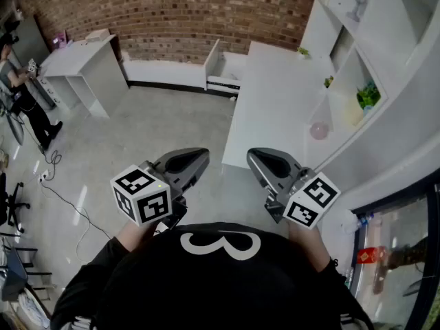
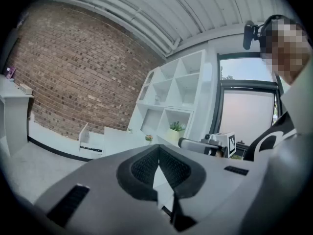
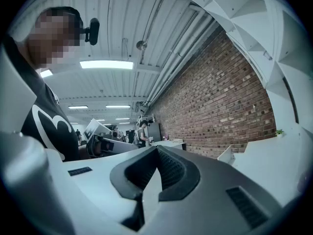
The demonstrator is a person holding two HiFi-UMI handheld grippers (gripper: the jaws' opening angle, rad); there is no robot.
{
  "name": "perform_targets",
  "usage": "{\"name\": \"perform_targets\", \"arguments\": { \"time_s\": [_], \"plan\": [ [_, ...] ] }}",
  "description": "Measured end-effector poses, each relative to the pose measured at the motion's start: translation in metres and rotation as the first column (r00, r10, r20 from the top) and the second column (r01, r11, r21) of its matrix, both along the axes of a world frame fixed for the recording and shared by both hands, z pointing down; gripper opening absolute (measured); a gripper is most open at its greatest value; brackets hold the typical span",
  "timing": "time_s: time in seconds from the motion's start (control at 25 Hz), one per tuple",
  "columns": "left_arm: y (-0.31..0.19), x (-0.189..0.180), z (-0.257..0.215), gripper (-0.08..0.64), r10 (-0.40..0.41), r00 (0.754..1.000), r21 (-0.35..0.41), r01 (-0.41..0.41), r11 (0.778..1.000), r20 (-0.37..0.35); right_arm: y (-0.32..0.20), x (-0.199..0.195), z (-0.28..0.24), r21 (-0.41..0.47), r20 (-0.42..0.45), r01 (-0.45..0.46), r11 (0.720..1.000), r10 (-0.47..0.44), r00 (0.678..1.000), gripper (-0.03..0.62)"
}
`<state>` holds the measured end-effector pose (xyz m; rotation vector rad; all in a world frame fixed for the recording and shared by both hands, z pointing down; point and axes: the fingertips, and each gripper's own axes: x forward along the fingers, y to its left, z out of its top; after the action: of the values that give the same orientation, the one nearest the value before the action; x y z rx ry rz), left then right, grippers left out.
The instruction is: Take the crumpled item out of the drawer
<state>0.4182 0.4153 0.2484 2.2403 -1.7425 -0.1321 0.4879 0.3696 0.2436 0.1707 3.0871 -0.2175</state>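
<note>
- Both pairs of fingers are pressed together and carry nothing. The left gripper [image 2: 159, 152] shows its ribbed pads [image 2: 142, 168] meeting at the tips, and the right gripper [image 3: 156, 153] shows the same.
- Each gripper is held level and pointing forward, side by side, just in front of a person's black shirt [image 1: 220, 273]. The marker cubes [image 1: 142, 194] face up toward the head camera.
- Below and ahead of the right gripper, a long white desk [image 1: 275, 95] runs away toward a brick wall [image 1: 185, 12]. A white shelf unit [image 1: 364, 47] stands along its right side, and bare grey floor [image 1: 151, 129] lies under the left gripper.
- At the desk's far end, near the wall, a drawer [image 1: 221, 67] stands pulled open, well apart from both grippers.
- No view shows the crumpled item. The drawer's inside is too small and too far off to read, so the item is presumably lying within it.
- By this evidence the task is at its opening step, the approach. Neither gripper is near the drawer, and nothing has been lifted out.
- The next move calls for carrying the grippers along the desk to the open drawer. The camera must look down into it to find the item. One gripper then spreads its fingers and lowers them over the item before closing.
</note>
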Motion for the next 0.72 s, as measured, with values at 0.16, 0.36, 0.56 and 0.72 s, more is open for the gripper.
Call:
{"name": "perform_targets", "arguments": {
  "time_s": [0.16, 0.36, 0.56, 0.72],
  "plan": [
    [-0.001, 0.005, 0.004, 0.003, 0.001, 1.0, -0.009, -0.001, 1.0, 0.007, -0.001, 0.002, 0.002, 0.002, 0.001, 0.006, 1.0, -0.006, 1.0, 0.009],
    [0.001, 0.002, 0.009, 0.003, -0.011, 1.0, -0.022, 0.011, 1.0, 0.003, -0.001, -0.001, 0.006, -0.031, 0.004, 0.014, 0.999, -0.014, 1.0, 0.011],
    [0.002, -0.014, 0.018, 0.003, -0.03, 0.999, -0.032, 0.029, 0.999, -0.022, -0.013, -0.012, 0.011, -0.061, 0.006, -0.041, 0.997, 0.042, 0.999, 0.019],
    [-0.001, -0.033, 0.026, 0.003, -0.034, 0.998, -0.037, 0.032, 0.999, -0.05, -0.022, -0.027, 0.018, -0.071, -0.016, -0.073, 0.995, 0.072, 0.997, 0.178]
  ]
}}
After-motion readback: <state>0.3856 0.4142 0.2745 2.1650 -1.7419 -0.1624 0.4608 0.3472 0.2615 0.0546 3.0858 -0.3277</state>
